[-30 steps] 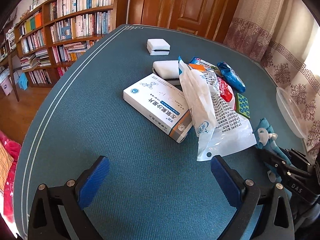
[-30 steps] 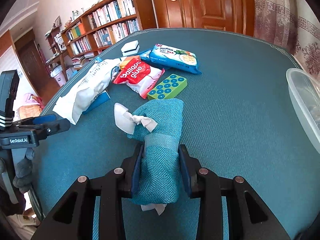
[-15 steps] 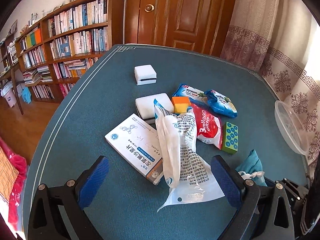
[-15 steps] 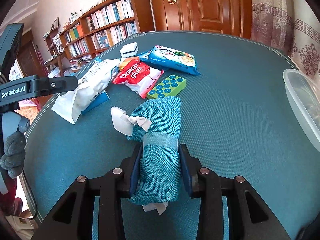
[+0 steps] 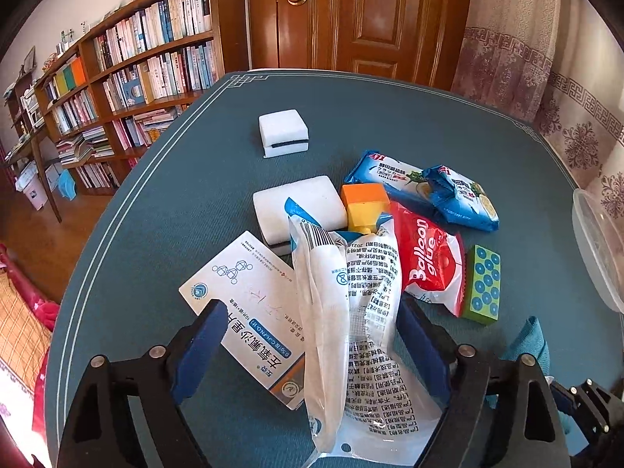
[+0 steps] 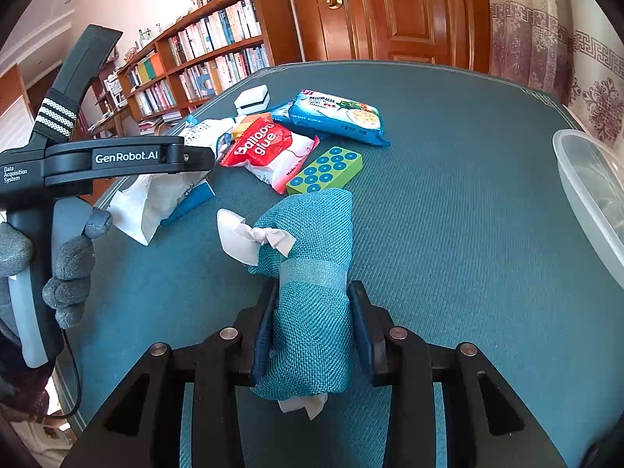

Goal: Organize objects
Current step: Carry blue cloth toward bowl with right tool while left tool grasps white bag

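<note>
The left gripper (image 5: 312, 347) is closing around the white printed bag (image 5: 351, 312); the right gripper (image 6: 312, 327) is clamping the teal cloth roll (image 6: 312, 273).

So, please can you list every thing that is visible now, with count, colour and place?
white sponge blocks: 2, table's far part
medicine box: 1, white, between left jaws
printed bag: 1, white, on the box
orange-yellow block: 1, pile middle
biscuit packs: 2, blue
balloon glue pack: 1, red
dotted block: 1, green
cloth roll: 1, teal
clear tub: 1, right edge
table: 1, blue-green
left gripper: closing
right gripper: shut on cloth roll
gloved hand: 1, grey
</note>
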A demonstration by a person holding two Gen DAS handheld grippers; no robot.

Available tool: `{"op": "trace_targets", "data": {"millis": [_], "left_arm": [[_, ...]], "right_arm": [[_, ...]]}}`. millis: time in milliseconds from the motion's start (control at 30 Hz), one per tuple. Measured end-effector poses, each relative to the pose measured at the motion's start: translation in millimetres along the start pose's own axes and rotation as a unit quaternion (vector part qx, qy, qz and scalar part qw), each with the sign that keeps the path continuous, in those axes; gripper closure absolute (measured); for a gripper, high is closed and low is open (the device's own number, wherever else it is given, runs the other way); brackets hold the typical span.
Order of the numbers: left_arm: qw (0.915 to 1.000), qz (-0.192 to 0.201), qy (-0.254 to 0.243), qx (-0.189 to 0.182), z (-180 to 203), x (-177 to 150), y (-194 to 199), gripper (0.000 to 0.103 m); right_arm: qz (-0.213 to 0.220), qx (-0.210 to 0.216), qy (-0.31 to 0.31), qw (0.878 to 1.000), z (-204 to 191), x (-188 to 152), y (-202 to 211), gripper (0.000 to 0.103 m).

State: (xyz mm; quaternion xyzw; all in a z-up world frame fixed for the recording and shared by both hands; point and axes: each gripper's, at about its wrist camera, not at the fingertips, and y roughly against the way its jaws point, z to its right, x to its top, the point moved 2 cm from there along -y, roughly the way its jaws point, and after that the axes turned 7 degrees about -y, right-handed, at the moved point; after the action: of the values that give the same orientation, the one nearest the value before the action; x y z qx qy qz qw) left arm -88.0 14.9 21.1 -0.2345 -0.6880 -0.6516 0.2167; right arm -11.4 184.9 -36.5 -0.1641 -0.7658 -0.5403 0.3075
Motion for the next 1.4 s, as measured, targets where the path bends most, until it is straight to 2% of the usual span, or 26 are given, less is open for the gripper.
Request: {"op": "trace_targets", "data": {"millis": [100,233,300,800,1133,1400], "left_arm": [[1.0,-0.006,-0.003,-0.006,1.3,-1.9,-1.0,0.028],[0.9999,-0.005,-0.008,-0.009,3.4,-2.2,1.4,0.049],[0.9998,-0.006,-0.009,-0.014,4.2,-2.1,3.0,0.055],[0.9986,0.021,-0.031,-0.037,20.1,0.3,31.6,0.056],[0.9964,0.035,-0.059,-0.051,43.3,3.0,43.5,0.056],[0.9933,0.041,-0.084,-0.068,67.6,5.1,48.4,0.056]], "right_arm": [[0.0,0.0,0.0,1.0,0.0,0.0,0.1,0.066],[0.0,0.0,0.0,1.0,0.0,0.0,0.2,0.066],[0.0,0.0,0.0,1.0,0.1,0.0,0.1,0.066],[0.001,0.002,-0.003,1.0,0.2,-0.1,-0.2,0.066],[0.017,0.011,-0.055,0.998,18.3,7.8,12.9,0.067],[0.057,-0.036,-0.091,0.994,54.9,23.8,46.9,0.067]]}}
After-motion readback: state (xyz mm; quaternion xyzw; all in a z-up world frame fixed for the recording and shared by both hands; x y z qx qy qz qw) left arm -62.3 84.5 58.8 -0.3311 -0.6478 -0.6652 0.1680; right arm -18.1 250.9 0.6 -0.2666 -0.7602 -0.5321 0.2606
